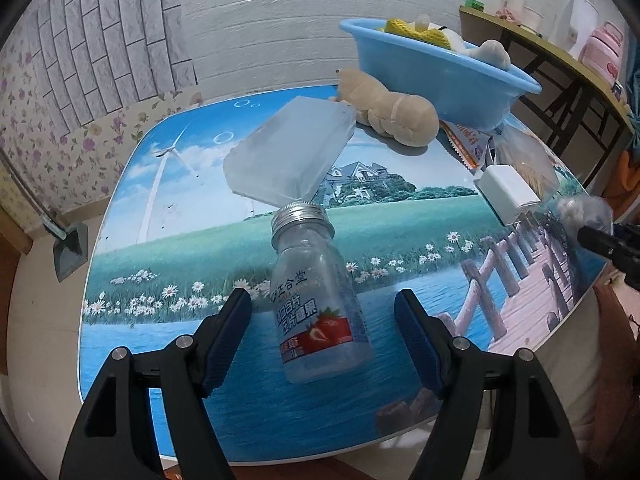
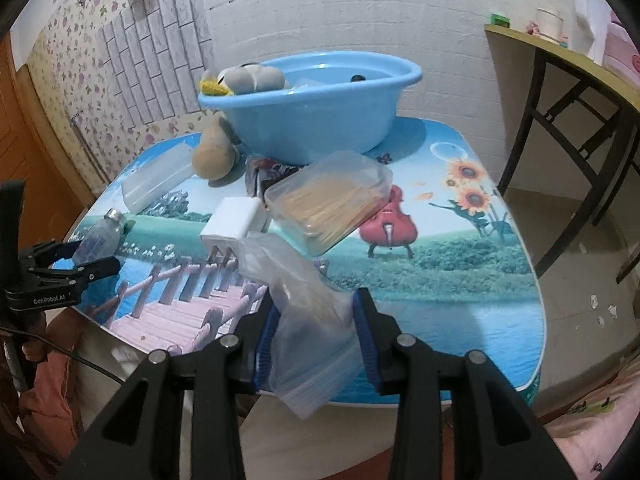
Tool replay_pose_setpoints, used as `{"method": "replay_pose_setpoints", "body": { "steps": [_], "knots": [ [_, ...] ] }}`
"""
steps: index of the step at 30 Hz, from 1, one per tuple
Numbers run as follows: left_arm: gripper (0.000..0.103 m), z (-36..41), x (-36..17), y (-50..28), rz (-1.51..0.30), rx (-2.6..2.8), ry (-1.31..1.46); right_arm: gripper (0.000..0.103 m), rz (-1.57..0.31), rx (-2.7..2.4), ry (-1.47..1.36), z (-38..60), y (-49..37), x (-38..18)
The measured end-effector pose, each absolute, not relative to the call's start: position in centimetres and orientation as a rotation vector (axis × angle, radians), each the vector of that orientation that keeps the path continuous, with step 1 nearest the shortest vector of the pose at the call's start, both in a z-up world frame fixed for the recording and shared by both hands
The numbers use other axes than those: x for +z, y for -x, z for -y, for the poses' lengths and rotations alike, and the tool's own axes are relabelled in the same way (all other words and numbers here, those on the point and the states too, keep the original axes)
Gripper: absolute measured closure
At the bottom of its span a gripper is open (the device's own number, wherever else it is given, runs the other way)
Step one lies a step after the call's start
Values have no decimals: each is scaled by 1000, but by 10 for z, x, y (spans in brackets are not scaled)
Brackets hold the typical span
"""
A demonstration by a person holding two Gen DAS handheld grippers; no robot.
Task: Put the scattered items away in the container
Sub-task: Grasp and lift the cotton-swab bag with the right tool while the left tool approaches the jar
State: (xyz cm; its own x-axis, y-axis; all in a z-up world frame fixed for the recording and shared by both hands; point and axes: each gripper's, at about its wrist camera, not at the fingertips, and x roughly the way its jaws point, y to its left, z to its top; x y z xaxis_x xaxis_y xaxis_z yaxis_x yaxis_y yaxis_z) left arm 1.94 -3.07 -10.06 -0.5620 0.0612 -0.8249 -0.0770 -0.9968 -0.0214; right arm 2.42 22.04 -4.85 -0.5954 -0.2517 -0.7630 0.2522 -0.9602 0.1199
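A clear bottle (image 1: 316,300) with a silver cap and strawberry label lies on the picture-printed table (image 1: 168,248), between the fingers of my left gripper (image 1: 322,336), which is open around it. It also shows in the right wrist view (image 2: 98,238). My right gripper (image 2: 316,336) is shut on a clear plastic zip bag (image 2: 308,320) at the table's front edge. The blue basin (image 2: 320,120) stands at the back and holds plush toys and a yellow knit item (image 2: 216,87).
On the table lie a frosted plastic box (image 1: 292,152), a tan plush toy (image 1: 388,114), a white charger (image 2: 236,222), a clear box of toothpicks (image 2: 332,200) and a snack packet (image 1: 468,144). A shelf table (image 2: 568,80) stands to the right.
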Motion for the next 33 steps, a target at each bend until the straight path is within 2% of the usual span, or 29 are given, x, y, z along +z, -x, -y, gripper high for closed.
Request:
{"method": "replay_pose_setpoints", "body": {
  "steps": [3, 5, 11, 22, 33],
  "knots": [
    [23, 32, -102, -16, -26, 2709, 1428, 59, -25, -2562, -1248, -217, -24, -52],
    [15, 31, -103, -14, -31, 2708, 1426, 48, -29, -2550, -1261, -215, -23, -56],
    [0, 23, -104, -14, -50, 2692, 1417, 42, -56, -2543, -1273, -212, -21, -62],
    [0, 23, -105, -17, -46, 2716, 1371, 42, -58, -2554, -1257, -212, -18, -63],
    [0, 23, -105, -20, -45, 2719, 1354, 43, 26, -2571, -1245, -221, -18, -62]
  ]
}}
